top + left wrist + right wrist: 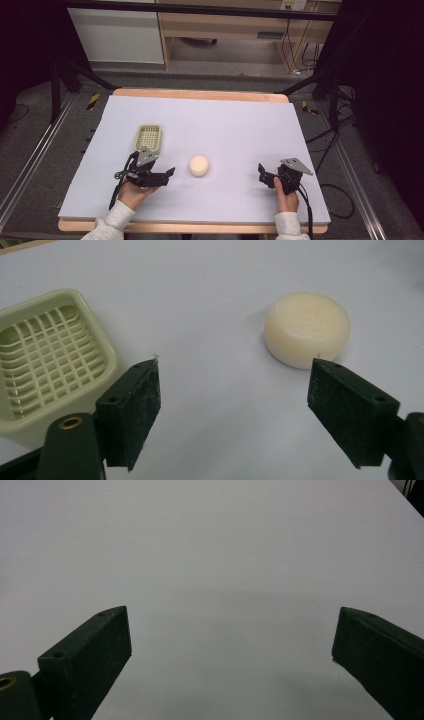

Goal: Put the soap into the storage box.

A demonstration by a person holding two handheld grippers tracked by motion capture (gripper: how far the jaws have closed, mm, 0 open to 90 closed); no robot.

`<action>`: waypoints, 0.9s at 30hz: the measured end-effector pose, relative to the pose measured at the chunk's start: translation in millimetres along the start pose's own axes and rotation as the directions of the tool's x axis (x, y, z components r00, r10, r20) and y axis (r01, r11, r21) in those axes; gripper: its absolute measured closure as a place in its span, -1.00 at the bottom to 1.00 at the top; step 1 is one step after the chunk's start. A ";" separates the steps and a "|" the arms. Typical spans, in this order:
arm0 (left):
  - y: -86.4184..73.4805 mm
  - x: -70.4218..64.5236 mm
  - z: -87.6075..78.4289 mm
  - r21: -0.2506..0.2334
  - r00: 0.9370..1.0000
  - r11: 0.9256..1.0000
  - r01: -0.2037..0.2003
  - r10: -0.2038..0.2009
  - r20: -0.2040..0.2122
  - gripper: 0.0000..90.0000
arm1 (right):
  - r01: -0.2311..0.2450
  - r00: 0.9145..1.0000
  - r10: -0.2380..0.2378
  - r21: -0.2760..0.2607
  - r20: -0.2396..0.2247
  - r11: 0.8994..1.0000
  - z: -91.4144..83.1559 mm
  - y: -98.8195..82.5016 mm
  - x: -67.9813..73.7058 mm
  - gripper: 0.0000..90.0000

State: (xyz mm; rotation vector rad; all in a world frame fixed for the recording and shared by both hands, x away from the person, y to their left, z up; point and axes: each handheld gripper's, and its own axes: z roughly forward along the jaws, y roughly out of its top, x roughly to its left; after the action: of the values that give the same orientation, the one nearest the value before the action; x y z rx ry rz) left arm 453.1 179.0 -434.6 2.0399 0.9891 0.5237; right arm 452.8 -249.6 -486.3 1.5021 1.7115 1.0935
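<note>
A round cream soap bar (198, 165) (307, 329) lies on the white table sheet near the middle front. A pale green slatted soap dish (148, 137) (47, 357) stands to its left and a little farther back. My left gripper (167, 173) (235, 400) is open just left of the soap, jaws wide, nothing between them; the soap sits just beyond its right jaw. My right gripper (261, 172) (232, 652) is open at the front right, over bare sheet, well apart from the soap.
The white sheet (210, 125) covers a wooden table (200, 94) with its edges showing at back and front. Beyond the table are a wooden cabinet (225, 25), black frame legs and cables (330, 145) on the floor at the right.
</note>
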 end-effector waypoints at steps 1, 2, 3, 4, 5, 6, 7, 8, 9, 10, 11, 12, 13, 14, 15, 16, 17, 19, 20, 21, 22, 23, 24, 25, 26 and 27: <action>0.9 -1.0 0.8 0.004 1.000 1.000 -0.004 0.004 0.001 -0.54 | 0.000 1.000 0.000 0.001 -0.001 1.000 0.0 0.0 -0.1 -0.94; 1.9 -2.1 2.0 0.003 1.000 1.000 -0.004 0.004 0.006 -0.54 | 0.000 1.000 0.000 0.000 0.000 1.000 0.0 0.0 0.0 -0.94; 2.8 -2.9 2.6 0.004 1.000 1.000 -0.007 0.007 0.005 -0.54 | -0.001 1.000 0.001 -0.001 0.001 1.000 0.0 0.0 0.2 -0.94; 3.8 -3.7 3.5 -0.001 1.000 1.000 -0.004 0.004 0.007 -0.54 | 0.000 1.000 0.000 0.000 -0.001 1.000 0.0 0.0 0.1 -0.94; 4.8 -4.3 4.1 0.001 1.000 1.000 -0.007 0.007 0.009 -0.54 | 0.000 1.000 0.000 0.001 -0.003 1.000 0.0 0.0 -0.1 -0.94; 5.7 -5.3 4.9 -0.002 1.000 1.000 -0.001 0.001 0.010 -0.54 | -0.002 1.000 0.002 0.001 -0.004 1.000 0.1 0.1 -0.2 -0.94; 5.7 -5.3 4.9 -0.002 1.000 1.000 -0.001 0.001 0.010 -0.54 | -0.002 1.000 0.002 0.001 -0.004 1.000 0.1 0.1 -0.2 -0.94; 7.7 -6.9 6.5 0.000 1.000 1.000 -0.006 0.006 0.013 -0.54 | -0.002 1.000 0.002 0.002 -0.006 1.000 0.2 0.1 -0.2 -0.94; 8.4 -7.8 7.6 -0.001 1.000 1.000 -0.010 0.010 0.017 -0.54 | 0.000 1.000 0.000 0.002 -0.004 1.000 0.2 0.1 -0.2 -0.94; 9.1 -9.0 8.7 0.002 1.000 1.000 -0.013 0.013 0.017 -0.54 | 0.000 1.000 0.000 0.002 -0.004 1.000 0.2 0.1 -0.2 -0.94; 9.1 -9.0 8.7 0.002 1.000 1.000 -0.013 0.013 0.017 -0.54 | 0.000 1.000 0.000 0.002 -0.004 1.000 0.1 0.1 -0.1 -0.94; 10.3 -11.3 11.1 0.003 1.000 1.000 -0.016 0.016 0.023 -0.54 | 0.000 1.000 0.000 0.002 -0.003 1.000 0.1 0.1 -0.1 -0.94; 11.0 -12.3 12.3 0.004 1.000 1.000 -0.017 0.017 0.024 -0.54 | 0.000 1.000 0.000 0.002 -0.004 1.000 0.1 0.1 -0.1 -0.94; 11.8 -13.3 13.3 0.005 1.000 1.000 -0.014 0.013 0.025 -0.54 | 0.000 1.000 0.000 0.002 -0.004 1.000 0.1 0.1 -0.1 -0.94; 12.8 -13.6 14.1 0.007 1.000 1.000 -0.016 0.016 0.027 -0.54 | 0.001 1.000 -0.001 0.002 -0.005 1.000 0.1 0.1 -0.1 -0.94; 13.8 -14.0 15.3 0.002 1.000 1.000 -0.014 0.014 0.027 -0.54 | 0.001 1.000 -0.001 0.002 -0.007 1.000 0.1 0.1 -0.2 -0.94; 14.8 -14.6 16.0 0.004 1.000 1.000 -0.008 0.008 0.030 -0.54 | 0.001 1.000 -0.001 0.001 -0.005 1.000 0.1 0.1 -0.1 -0.94; 16.7 -15.2 17.2 0.004 0.999 1.000 -0.015 0.015 0.034 -0.55 | 0.002 1.000 -0.002 0.001 -0.006 1.000 0.1 0.0 0.0 -0.94; 17.3 -16.2 18.1 -0.002 0.999 1.000 -0.012 0.012 0.037 -0.55 | 0.002 1.000 -0.002 0.000 -0.005 1.000 0.0 0.0 0.0 -0.94; 17.9 -16.8 18.9 0.001 0.999 1.000 -0.014 0.014 0.038 -0.55 | 0.003 1.000 -0.003 0.001 -0.005 1.000 0.0 0.0 0.0 -0.94; 18.3 -17.6 19.9 0.003 0.999 1.000 -0.017 0.017 0.041 -0.55 | 0.002 1.000 -0.002 0.000 -0.005 1.000 0.0 0.0 0.0 -0.94; 18.6 -19.0 21.0 0.005 0.999 1.000 -0.015 0.015 0.041 -0.55 | 0.002 1.000 -0.002 0.001 -0.005 1.000 0.0 0.0 0.0 -0.94; 19.1 -19.6 21.9 0.006 0.999 1.000 -0.020 0.020 0.042 -0.55 | 0.003 1.000 -0.003 0.001 -0.005 1.000 0.1 0.0 0.0 -0.94; 19.7 -20.5 22.9 0.006 0.999 1.000 -0.019 0.019 0.044 -0.55 | 0.003 1.000 -0.003 0.001 -0.005 1.000 0.1 0.0 0.0 -0.94; 20.4 -21.4 23.3 0.012 0.999 1.000 -0.021 0.020 0.046 -0.55 | 0.003 1.000 -0.003 0.001 -0.005 1.000 0.0 0.0 0.0 -0.94; 20.4 -21.4 23.3 0.012 0.999 1.000 -0.021 0.020 0.046 -0.55 | 0.003 1.000 -0.003 0.000 -0.005 1.000 0.0 0.0 0.1 -0.94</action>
State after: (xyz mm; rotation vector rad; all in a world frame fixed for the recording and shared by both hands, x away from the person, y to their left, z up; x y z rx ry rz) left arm 464.6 143.2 -432.8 2.0657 0.9472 0.4807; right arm 452.8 -249.5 -486.2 1.4981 1.7167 1.0965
